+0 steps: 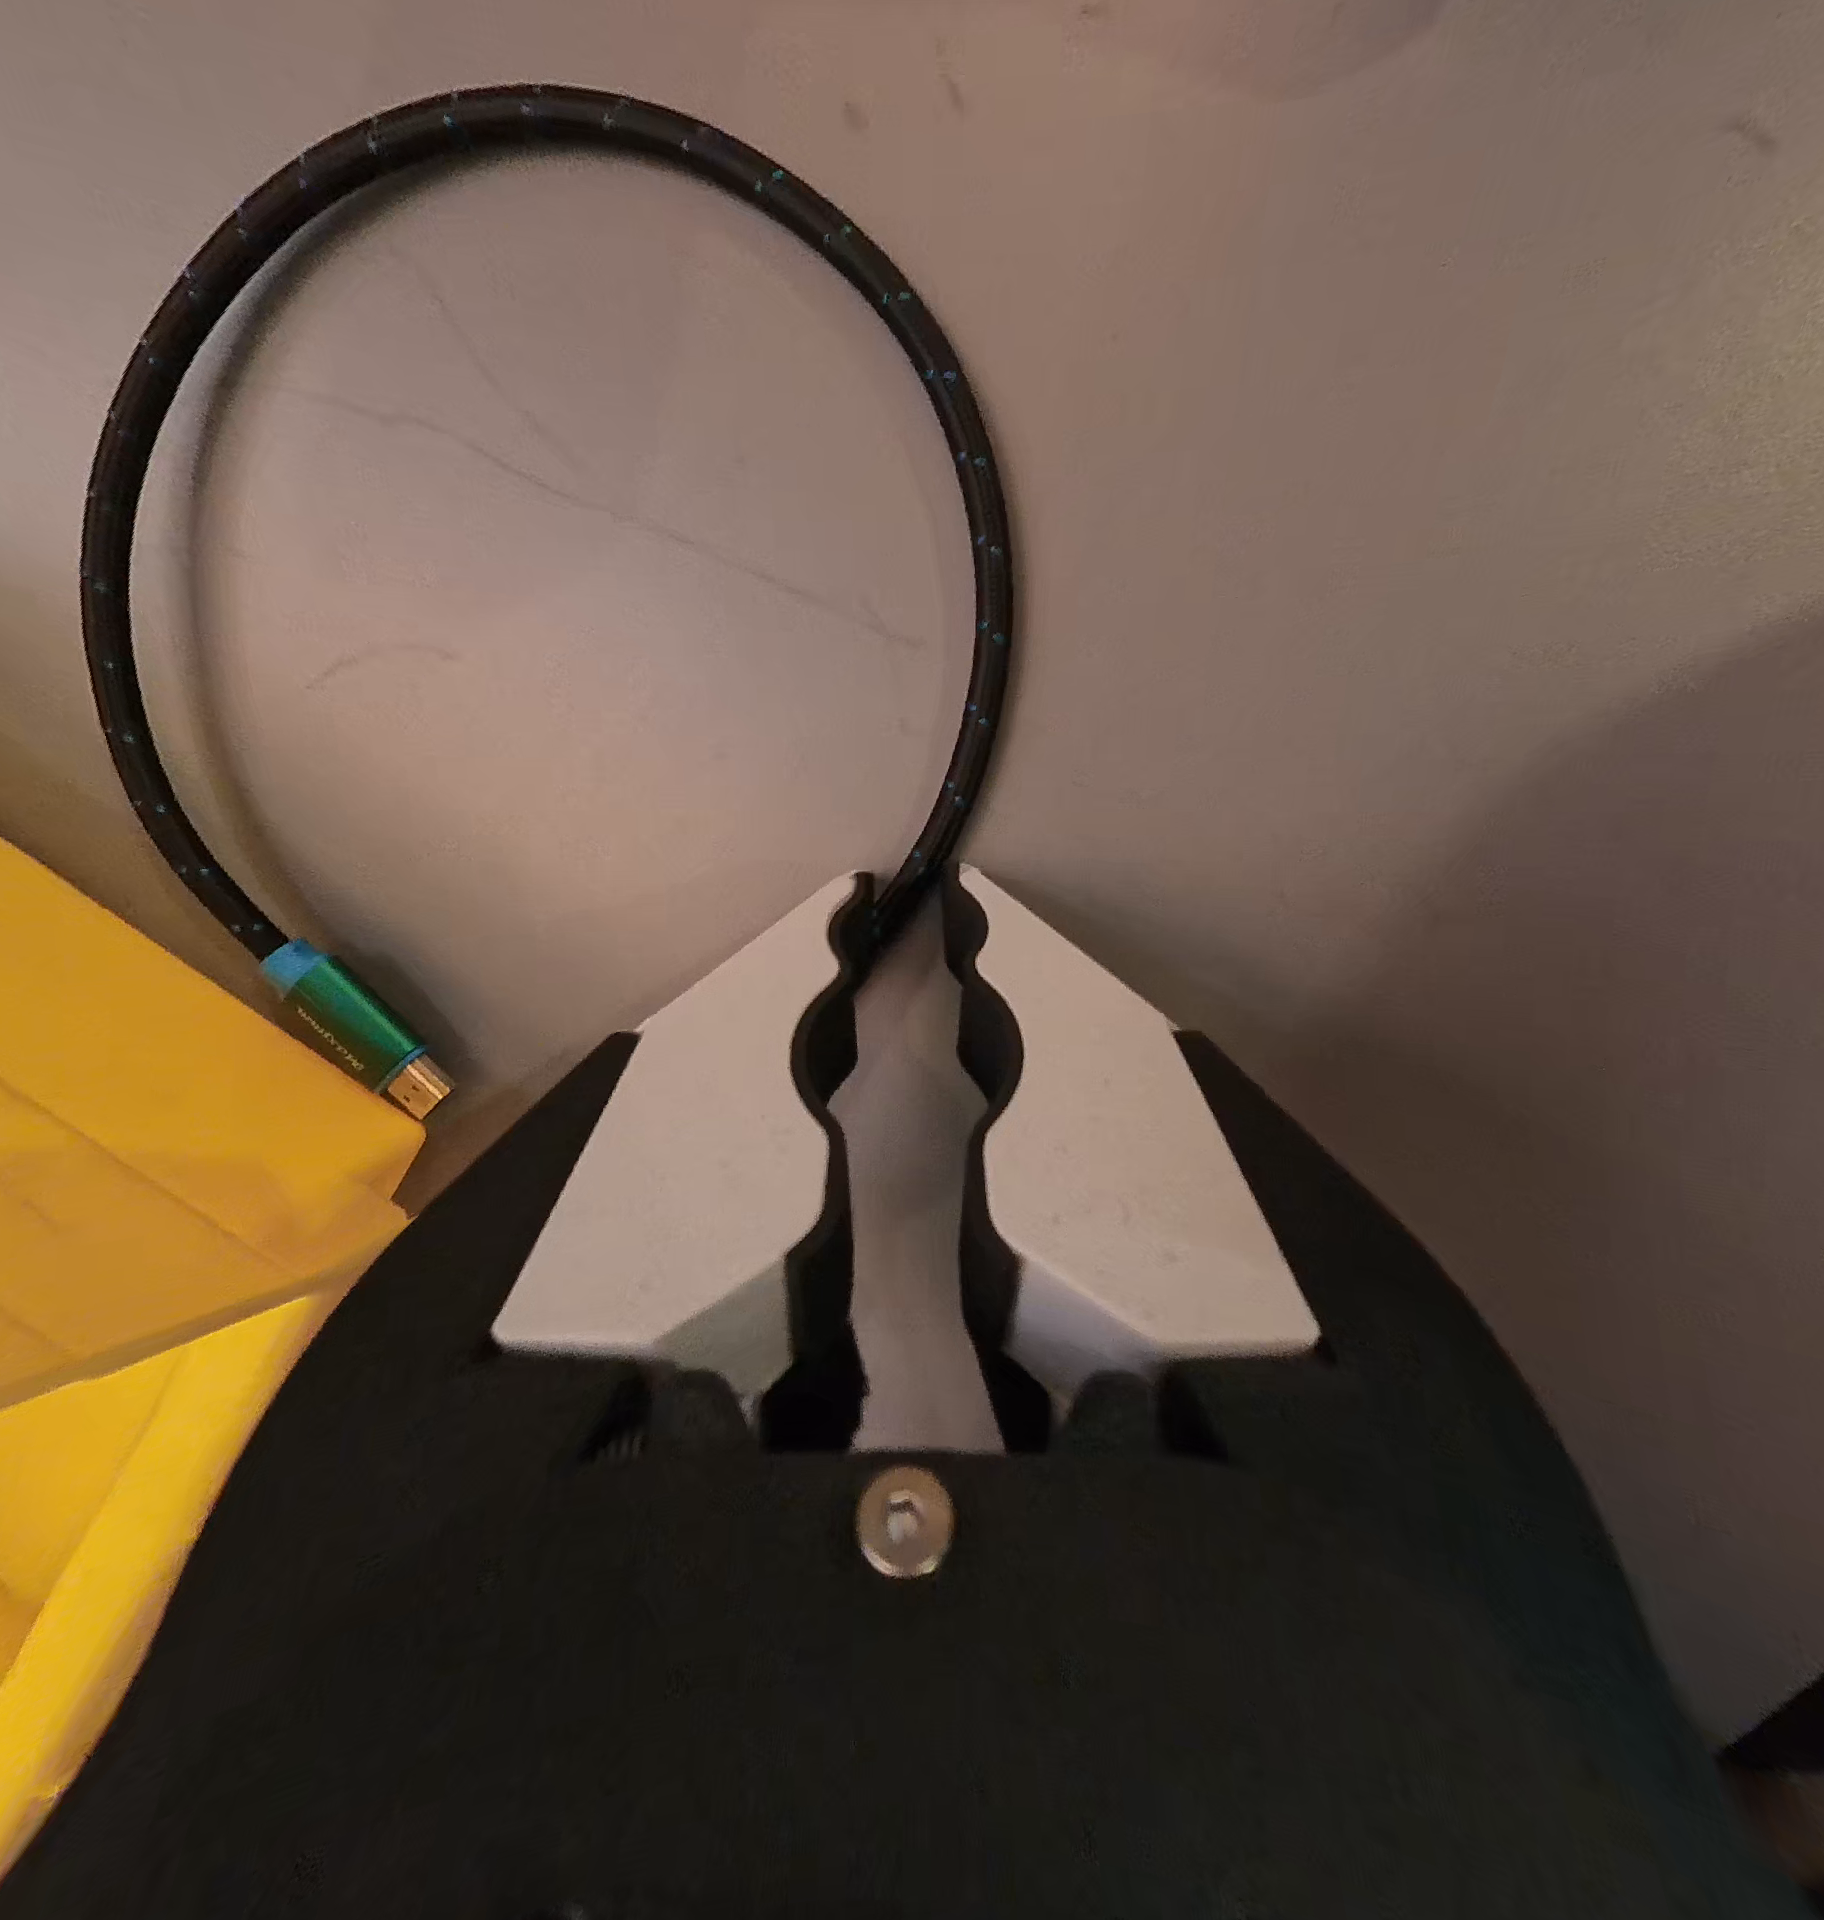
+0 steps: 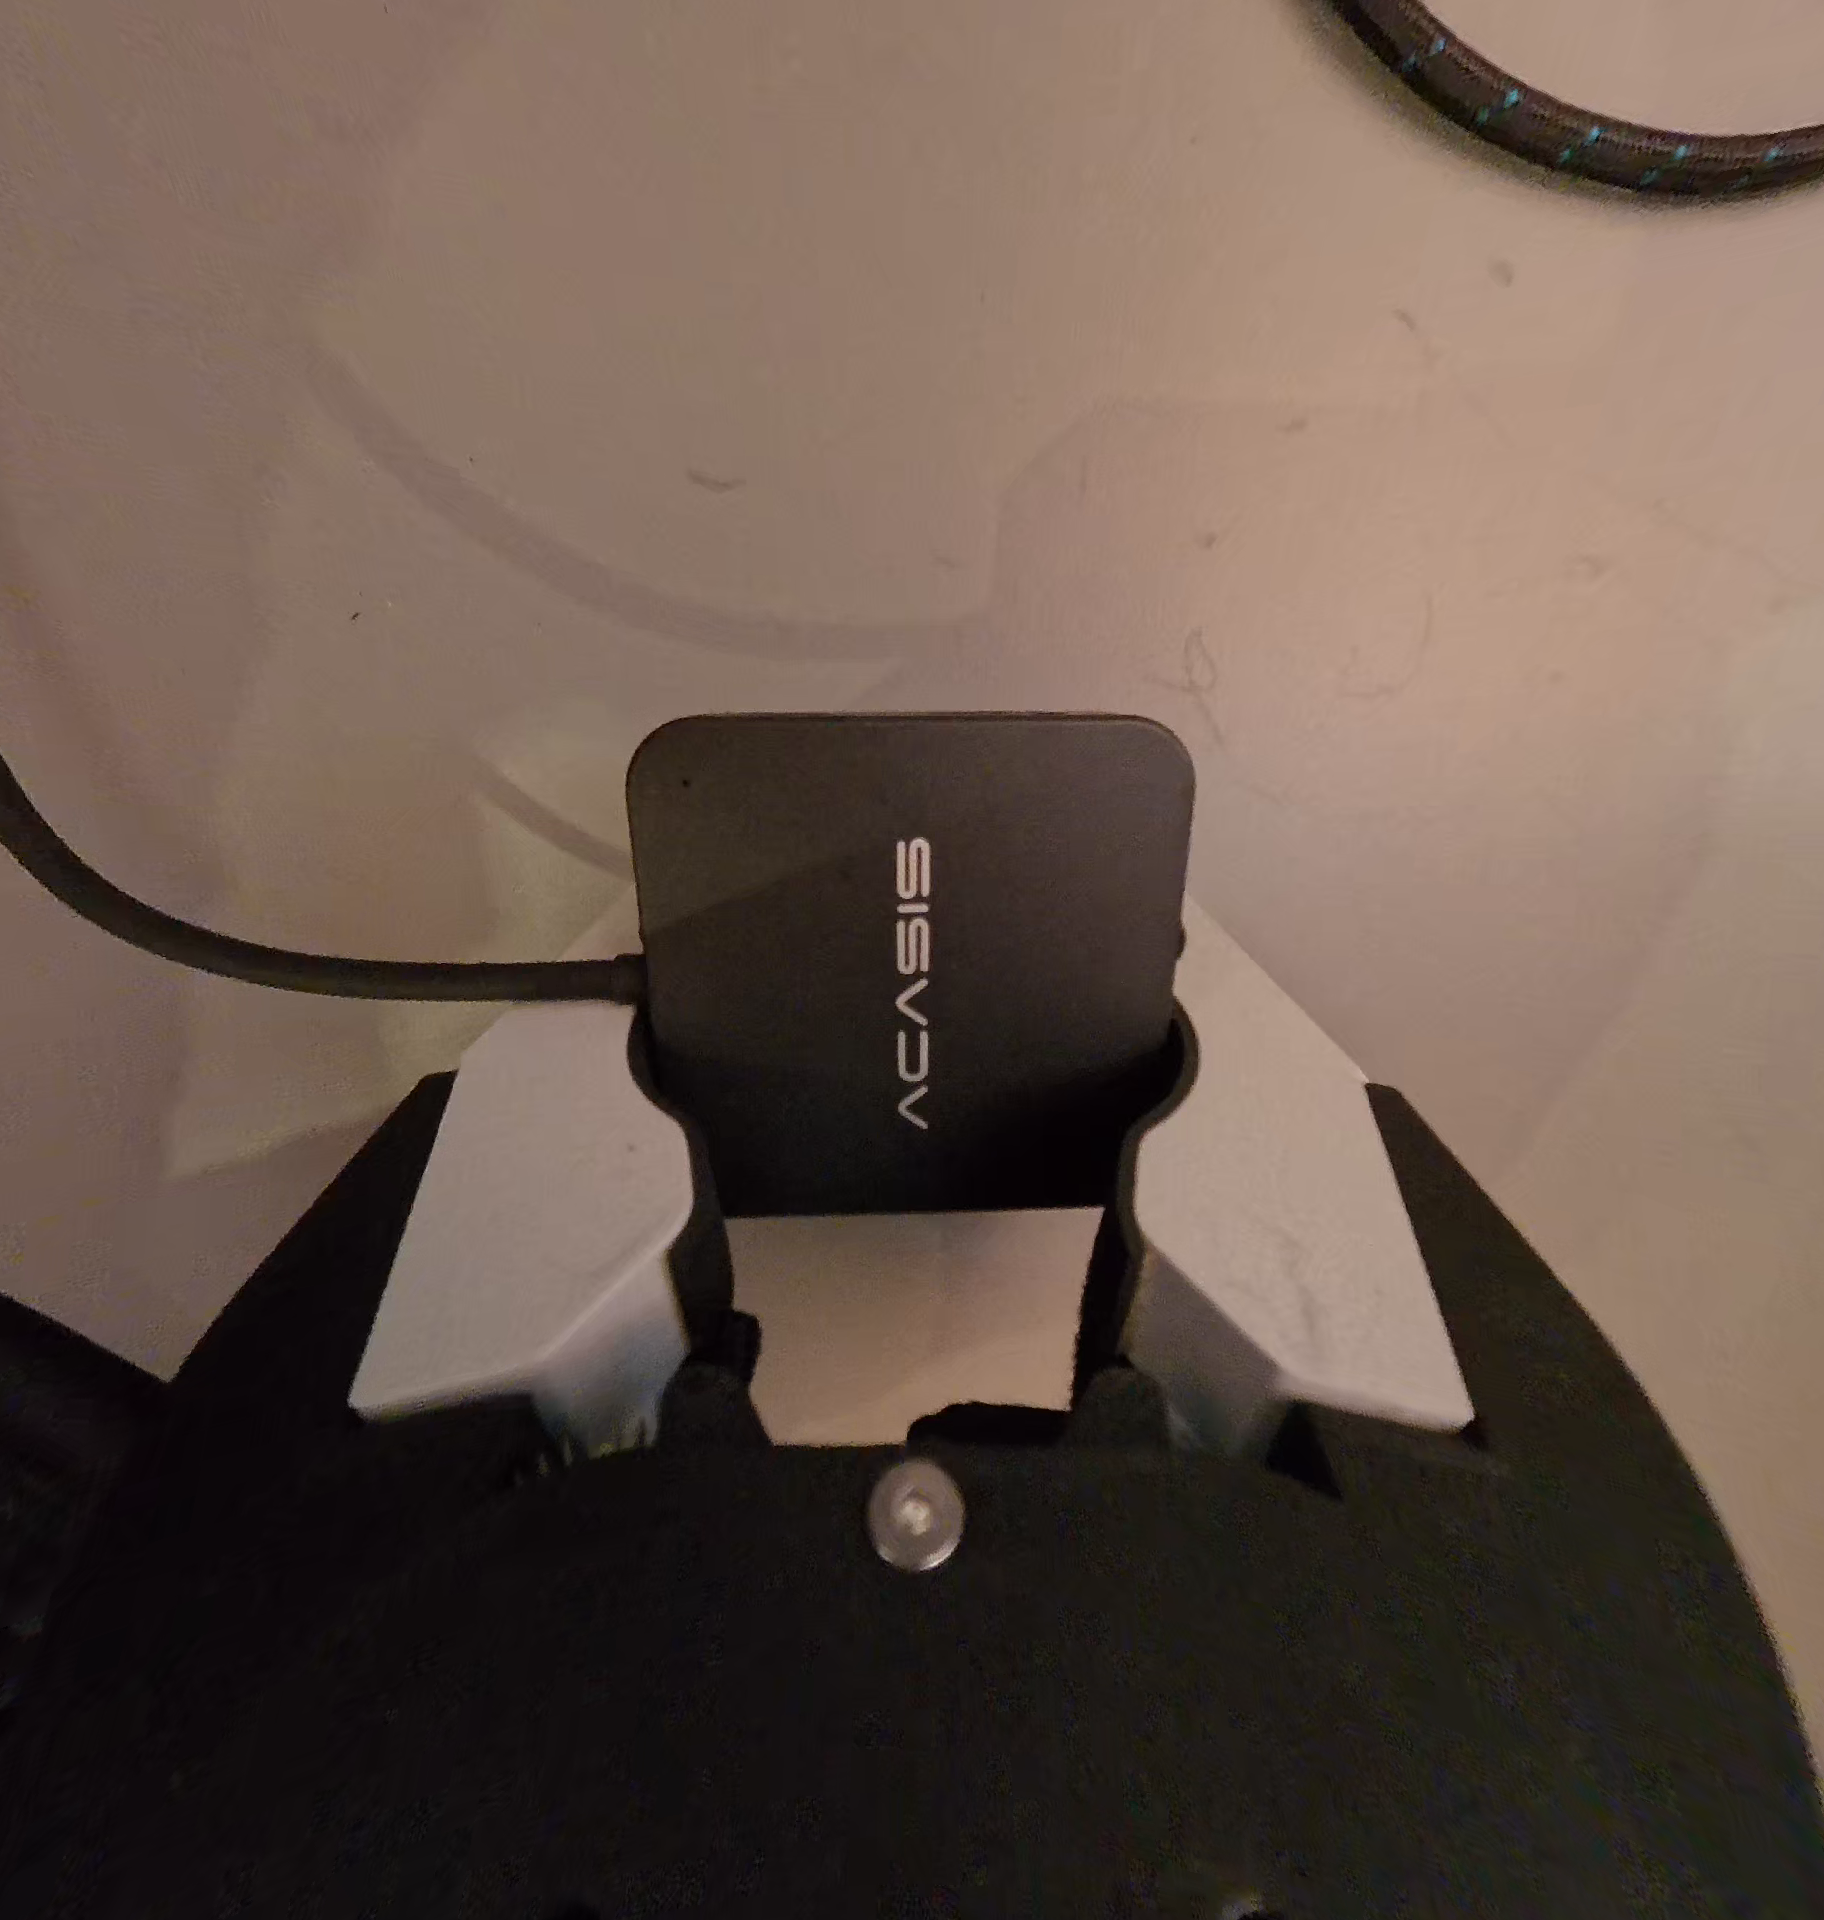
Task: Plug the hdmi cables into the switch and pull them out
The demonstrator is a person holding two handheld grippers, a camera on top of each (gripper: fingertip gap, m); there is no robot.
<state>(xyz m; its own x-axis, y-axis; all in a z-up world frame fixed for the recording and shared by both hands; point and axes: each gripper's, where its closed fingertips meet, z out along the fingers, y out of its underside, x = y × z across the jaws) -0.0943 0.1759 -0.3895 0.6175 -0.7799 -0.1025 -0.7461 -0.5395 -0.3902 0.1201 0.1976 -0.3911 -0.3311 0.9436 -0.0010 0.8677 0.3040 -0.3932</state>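
Switch (image 2: 908, 966), a flat black square, sits clamped between the right gripper (image 2: 908, 1049) fingers over a pale tabletop (image 2: 887, 364), a dark lead (image 2: 264, 961) running from its left side. Left gripper (image 1: 903, 894) pinches a braided cable (image 1: 534, 104) at its fingertips; beyond, the cable loops round to a green plug (image 1: 352, 1023) resting against a yellow bin (image 1: 108, 1091).

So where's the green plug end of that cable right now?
In the left wrist view, the green plug lies low on the left, resting on the edge of the yellow sheet, unplugged.
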